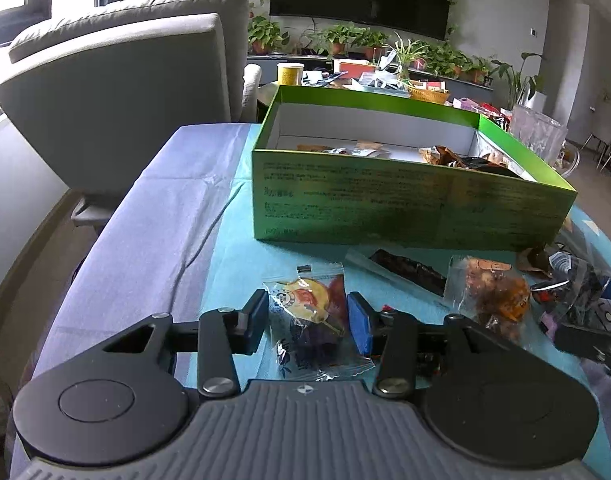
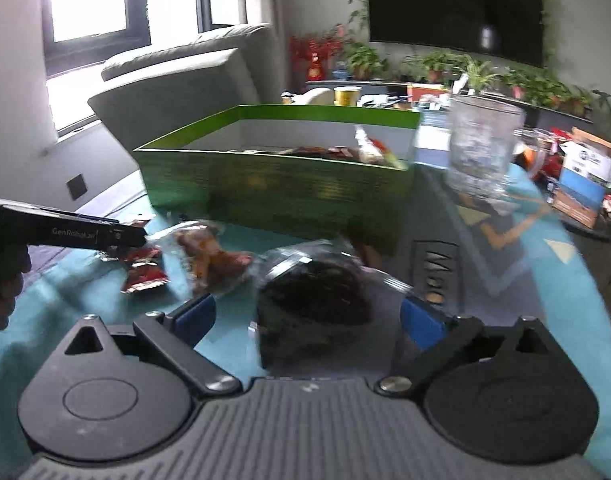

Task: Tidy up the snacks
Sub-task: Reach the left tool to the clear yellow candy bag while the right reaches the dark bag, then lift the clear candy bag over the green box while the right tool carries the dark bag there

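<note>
The left claw (image 1: 307,316) pinches a small clear snack packet (image 1: 311,320) lying on the bench (image 1: 225,248), just in front of the green box (image 1: 385,200). Judged light, soft and crinkly, probably slippery; best held across its filled middle, not the sealed edges. It shows yellow, red and purple contents. The right claw (image 2: 309,316) is spread around a dark-filled clear packet (image 2: 313,300), not gripping.

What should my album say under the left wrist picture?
Left gripper closing on a snack packet before the green box.
</note>
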`<state>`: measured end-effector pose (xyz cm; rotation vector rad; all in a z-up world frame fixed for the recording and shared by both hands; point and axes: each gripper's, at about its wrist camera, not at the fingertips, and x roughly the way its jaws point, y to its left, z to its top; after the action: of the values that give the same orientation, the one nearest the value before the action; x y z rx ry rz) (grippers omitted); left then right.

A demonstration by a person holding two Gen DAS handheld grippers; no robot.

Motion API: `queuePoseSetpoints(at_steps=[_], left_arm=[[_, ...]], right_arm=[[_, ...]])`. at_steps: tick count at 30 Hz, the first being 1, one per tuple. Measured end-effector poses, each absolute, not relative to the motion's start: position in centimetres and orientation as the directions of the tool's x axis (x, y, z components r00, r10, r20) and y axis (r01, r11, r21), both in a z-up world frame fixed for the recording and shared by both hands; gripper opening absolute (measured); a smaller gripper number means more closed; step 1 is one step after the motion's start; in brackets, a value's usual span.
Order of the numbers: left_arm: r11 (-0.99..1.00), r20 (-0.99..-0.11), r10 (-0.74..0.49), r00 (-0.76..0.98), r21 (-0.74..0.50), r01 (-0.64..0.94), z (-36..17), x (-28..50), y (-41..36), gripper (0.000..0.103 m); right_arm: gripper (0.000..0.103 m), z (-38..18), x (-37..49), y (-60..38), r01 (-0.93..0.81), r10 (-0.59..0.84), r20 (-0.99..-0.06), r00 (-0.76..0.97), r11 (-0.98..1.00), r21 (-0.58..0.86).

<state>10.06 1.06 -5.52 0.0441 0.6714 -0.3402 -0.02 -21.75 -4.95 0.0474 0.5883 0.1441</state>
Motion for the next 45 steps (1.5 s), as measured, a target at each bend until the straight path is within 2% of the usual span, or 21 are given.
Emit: queuePoseSetpoints(at_steps=[8,12,15,32,45], left_arm=[[0.945,-0.617,-0.301,0.727,-0.093,0.313,-5.5,9.6,1.7,0.04],[0.945,-0.615,-0.308,0.726,-0.108,0.309,-5.3,9.4,1.9,0.04],[0.947,-0.611,-0.305,0.73,-0.117,0.298,-5.0,9.5,2.1,0.04],[0.939,-0.537,-0.328,0.777,-0.092,0.332,-1.8,7.7,1.6,0.04],[0.927,-0.419,-0.36,0.833,-0.058,0.371,2.3,9.6,-1.0,0.04]], right_arm=[[0.058,-5.5,2.1,-21.9,-0.037,0.132,-0.584,0.801,0.984,0.172],[0.057,-5.2,1.8,-21.6,-0.015,0.07,-0.591,0.804,0.995,0.097],[0.057,-4.8,1.2,-22.1,-0.015,0.106,-0.599,0.794,0.988,0.154],[0.057,-1.7,-1.1,-22.1,-0.04,0.117,-0.491,0.863,0.985,0.166],[0.057,2.2,1.8,-21.8,-0.097,0.151,-0.348,0.925,0.981,0.169]])
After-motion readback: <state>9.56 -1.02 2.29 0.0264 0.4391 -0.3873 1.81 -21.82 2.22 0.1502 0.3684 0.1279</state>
